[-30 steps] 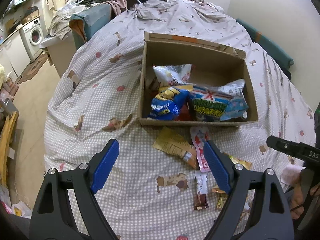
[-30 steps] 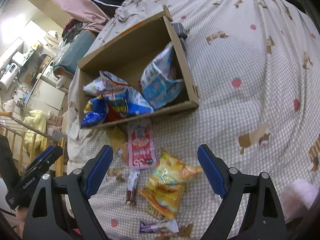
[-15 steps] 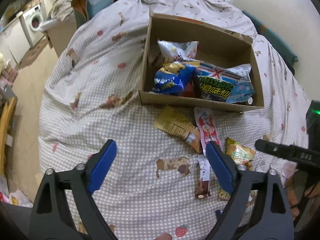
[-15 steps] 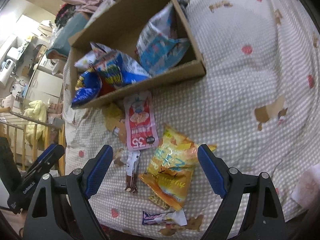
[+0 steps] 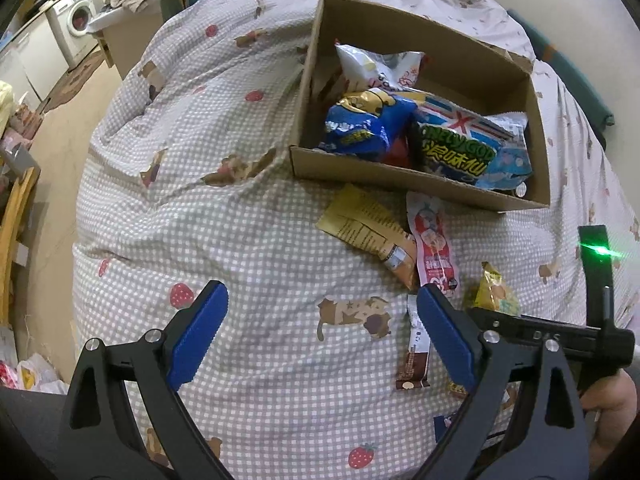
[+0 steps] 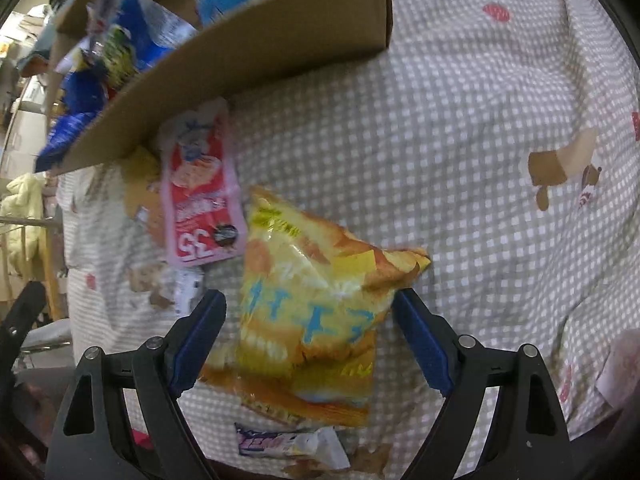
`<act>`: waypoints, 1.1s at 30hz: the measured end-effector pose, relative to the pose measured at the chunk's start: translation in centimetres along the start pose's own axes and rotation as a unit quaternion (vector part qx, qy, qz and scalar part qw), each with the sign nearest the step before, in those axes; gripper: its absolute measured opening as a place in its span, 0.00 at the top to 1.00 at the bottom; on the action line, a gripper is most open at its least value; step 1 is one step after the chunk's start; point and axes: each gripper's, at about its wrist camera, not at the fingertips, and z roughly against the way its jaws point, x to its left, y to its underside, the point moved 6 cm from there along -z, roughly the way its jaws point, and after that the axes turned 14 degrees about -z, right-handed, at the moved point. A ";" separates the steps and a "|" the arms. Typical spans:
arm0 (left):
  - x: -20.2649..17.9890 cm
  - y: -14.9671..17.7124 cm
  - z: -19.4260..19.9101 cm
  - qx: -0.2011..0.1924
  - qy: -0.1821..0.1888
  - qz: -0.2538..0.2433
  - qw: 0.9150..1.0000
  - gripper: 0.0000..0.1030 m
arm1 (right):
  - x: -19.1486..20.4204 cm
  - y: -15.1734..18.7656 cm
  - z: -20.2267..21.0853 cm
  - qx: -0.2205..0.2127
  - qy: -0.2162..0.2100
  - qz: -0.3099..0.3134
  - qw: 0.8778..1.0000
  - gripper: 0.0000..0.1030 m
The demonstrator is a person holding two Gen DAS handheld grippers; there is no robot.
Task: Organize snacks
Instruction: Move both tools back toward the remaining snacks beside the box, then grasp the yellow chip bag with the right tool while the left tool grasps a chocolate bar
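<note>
Cardboard box [image 5: 404, 178], open-topped, at 1 o'clock in the left wrist view, holding crinkled foil snack bags [image 5: 360, 128]. Against its near wall lie a flat tan packet [image 5: 368, 228] and a pink sachet [image 5: 434, 248]; a slim chocolate bar [image 5: 416, 350] lies at 4 o'clock. Left gripper [image 5: 320, 336]: jaws wide, nothing between them. Right gripper [image 6: 308, 340]: jaws wide, straddling a puffy yellow-orange chip bag [image 6: 312, 304] at centre of the right wrist view, pads apart from it. Surface: soft checked quilt [image 5: 240, 240] with strawberry and cat prints. A washing machine [image 5: 78, 20] stands at 10 o'clock.
</note>
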 end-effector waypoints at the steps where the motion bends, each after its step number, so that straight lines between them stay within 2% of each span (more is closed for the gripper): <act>1: -0.2 0.0 0.0 0.000 -0.001 -0.004 1.000 0.09 | 0.0 0.0 -0.3 0.003 0.004 -0.001 1.000 0.14; 3: -0.6 0.0 0.0 0.000 0.000 -0.010 1.000 0.09 | -0.2 -0.2 -0.7 0.008 0.003 -0.006 1.000 0.16; 5: -1.0 0.1 -0.1 0.001 -0.003 -0.016 1.000 0.09 | 0.0 -0.3 -0.2 0.000 -0.006 0.001 1.000 0.34; 8: -1.4 0.3 -0.5 0.006 -0.004 -0.023 1.000 0.09 | -0.4 -0.6 0.9 -0.011 -0.022 0.013 1.000 0.49; 14: -2.5 1.0 -2.0 0.025 0.015 -0.027 0.999 0.10 | -1.3 -1.1 5.6 -0.068 -0.080 0.020 0.994 0.52; 18: -4.9 1.7 -3.6 0.050 0.022 -0.059 0.997 0.13 | -2.2 -1.1 7.3 -0.088 -0.099 0.009 0.991 0.52; 23: -9.2 2.8 -5.9 0.079 0.049 -0.111 0.990 0.36 | -3.0 -1.1 8.5 -0.103 -0.115 -0.004 0.988 0.52; 25: -10.2 3.2 -6.6 0.091 0.043 -0.128 0.987 0.44 | -3.0 -1.3 8.8 -0.105 -0.118 -0.007 0.987 0.52; 28: -11.4 3.5 -7.9 0.102 0.028 -0.146 0.984 0.50 | -3.6 -1.3 9.3 -0.107 -0.114 -0.004 0.988 0.52; 30: -11.7 3.6 -8.5 0.108 0.024 -0.149 0.983 0.59 | -3.5 -1.2 9.1 -0.107 -0.112 -0.004 0.988 0.52; 33: -12.0 3.9 -8.8 0.112 0.019 -0.153 0.982 0.79 | -3.7 -1.0 8.9 -0.107 -0.108 -0.007 0.988 0.52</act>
